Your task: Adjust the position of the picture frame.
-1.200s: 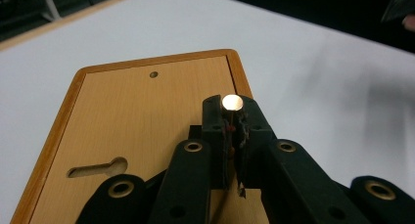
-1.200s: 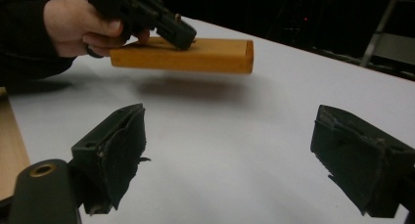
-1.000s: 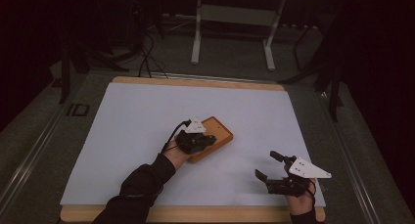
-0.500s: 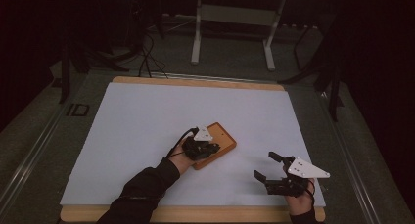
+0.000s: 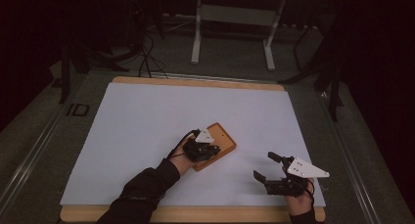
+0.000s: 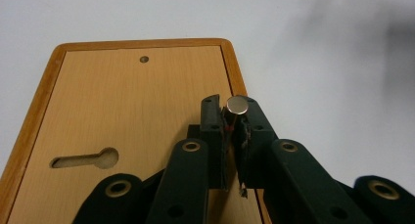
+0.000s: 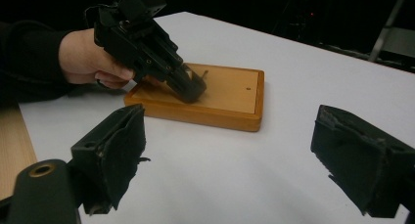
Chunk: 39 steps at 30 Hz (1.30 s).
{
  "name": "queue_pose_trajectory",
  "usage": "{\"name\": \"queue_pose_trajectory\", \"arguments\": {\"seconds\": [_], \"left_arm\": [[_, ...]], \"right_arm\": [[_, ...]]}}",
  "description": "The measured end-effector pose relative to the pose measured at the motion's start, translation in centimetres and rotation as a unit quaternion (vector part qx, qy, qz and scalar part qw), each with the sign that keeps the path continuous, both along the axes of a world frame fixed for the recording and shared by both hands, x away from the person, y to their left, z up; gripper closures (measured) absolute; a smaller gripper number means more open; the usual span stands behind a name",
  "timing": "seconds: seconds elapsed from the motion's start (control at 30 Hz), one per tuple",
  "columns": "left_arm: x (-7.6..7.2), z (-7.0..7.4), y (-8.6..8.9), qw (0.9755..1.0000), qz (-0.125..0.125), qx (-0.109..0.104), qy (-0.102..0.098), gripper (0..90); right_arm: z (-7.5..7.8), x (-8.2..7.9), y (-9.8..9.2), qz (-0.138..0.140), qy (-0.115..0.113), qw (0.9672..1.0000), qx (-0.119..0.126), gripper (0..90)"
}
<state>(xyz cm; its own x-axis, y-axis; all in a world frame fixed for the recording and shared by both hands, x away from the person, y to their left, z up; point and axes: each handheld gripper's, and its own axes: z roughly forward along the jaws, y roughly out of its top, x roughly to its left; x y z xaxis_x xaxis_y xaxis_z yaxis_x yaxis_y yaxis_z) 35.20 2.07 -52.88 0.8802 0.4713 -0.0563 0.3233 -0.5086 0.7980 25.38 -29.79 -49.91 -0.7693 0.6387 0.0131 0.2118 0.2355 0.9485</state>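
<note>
A wooden board (image 5: 224, 140) with a darker rim lies on the white table sheet (image 5: 147, 126). In the left gripper view the board (image 6: 122, 97) shows a keyhole slot (image 6: 85, 159) and a small round hole (image 6: 143, 59). My left gripper (image 6: 230, 109) is tilted down over the board's right edge, shut on a small metal cylinder (image 6: 236, 105) pinched upright between its tips. Its jaws have just been opening a little with the cylinder still between them. It also appears in the high view (image 5: 205, 150) and the right gripper view (image 7: 192, 93). My right gripper (image 5: 266, 168) (image 7: 227, 136) stands open, empty, right of the board.
The sheet lies on a wooden tabletop (image 5: 195, 215) whose edge shows at front and back. A metal stand (image 5: 232, 33) and cables (image 5: 144, 57) are on the dark floor beyond the table. A dark sleeve (image 5: 142, 194) reaches in from the front.
My left gripper has shifted slightly toward the near right over the board. The right gripper has stayed where it was.
</note>
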Motion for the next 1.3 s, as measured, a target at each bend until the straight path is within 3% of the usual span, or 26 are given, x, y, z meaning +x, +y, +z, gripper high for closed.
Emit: {"name": "queue_pose_trajectory", "arguments": {"seconds": [0.17, 0.27, 0.3, 0.5, 0.63, 0.7, 0.77, 0.83, 0.93, 1.13, 1.3], "left_arm": [[-0.4, 0.9, 1.6, 0.9999, -0.007, -0.009, -0.004, 78.8], [-0.7, 1.2, 2.8, 0.9999, 0.000, -0.001, -0.012, 79.1], [-0.6, 1.2, 3.4, 0.9999, 0.000, -0.013, -0.007, 79.1], [0.2, 1.4, 6.8, 0.9978, 0.064, -0.013, -0.009, 79.9], [0.8, 1.4, 8.6, 0.9939, 0.107, 0.003, -0.023, 85.8], [1.3, 1.2, 9.3, 0.9922, 0.123, 0.006, -0.019, 87.5], [1.5, 1.1, 9.6, 0.9911, 0.131, 0.010, -0.020, 89.5], [2.1, 0.3, 10.1, 0.9891, 0.145, 0.027, -0.008, 89.7], [2.3, -0.1, 10.2, 0.9883, 0.149, 0.031, 0.000, 89.8], [2.3, -0.8, 10.3, 0.9891, 0.143, 0.032, 0.020, 89.8], [2.2, -0.9, 10.3, 0.9888, 0.142, 0.039, 0.023, 89.9]], "right_arm": [[0.0, 0.0, -0.1, -0.001, 0.001, 1.0000, 0.003, 12.7], [0.0, 0.0, 0.0, 0.000, 0.001, 1.0000, 0.000, 12.7], [0.0, 0.0, 0.0, 0.000, 0.001, 1.0000, 0.001, 12.7], [-0.1, 0.1, 0.1, 0.001, 0.004, 1.0000, 0.002, 12.7], [-0.1, 0.0, 0.1, 0.003, 0.005, 1.0000, 0.002, 12.9], [-0.1, 0.1, 0.1, 0.004, 0.008, 1.0000, 0.004, 13.1], [-0.1, 0.1, 0.2, 0.005, 0.009, 0.9999, 0.005, 13.2], [-0.1, 0.1, 0.3, 0.006, 0.008, 0.9999, 0.002, 13.2], [-0.1, 0.0, 0.2, 0.006, 0.008, 0.9999, 0.004, 13.2], [-0.1, 0.1, 0.1, 0.006, 0.009, 0.9999, 0.003, 13.2], [-0.1, 0.1, 0.2, 0.006, 0.009, 0.9999, 0.004, 13.1]]}}
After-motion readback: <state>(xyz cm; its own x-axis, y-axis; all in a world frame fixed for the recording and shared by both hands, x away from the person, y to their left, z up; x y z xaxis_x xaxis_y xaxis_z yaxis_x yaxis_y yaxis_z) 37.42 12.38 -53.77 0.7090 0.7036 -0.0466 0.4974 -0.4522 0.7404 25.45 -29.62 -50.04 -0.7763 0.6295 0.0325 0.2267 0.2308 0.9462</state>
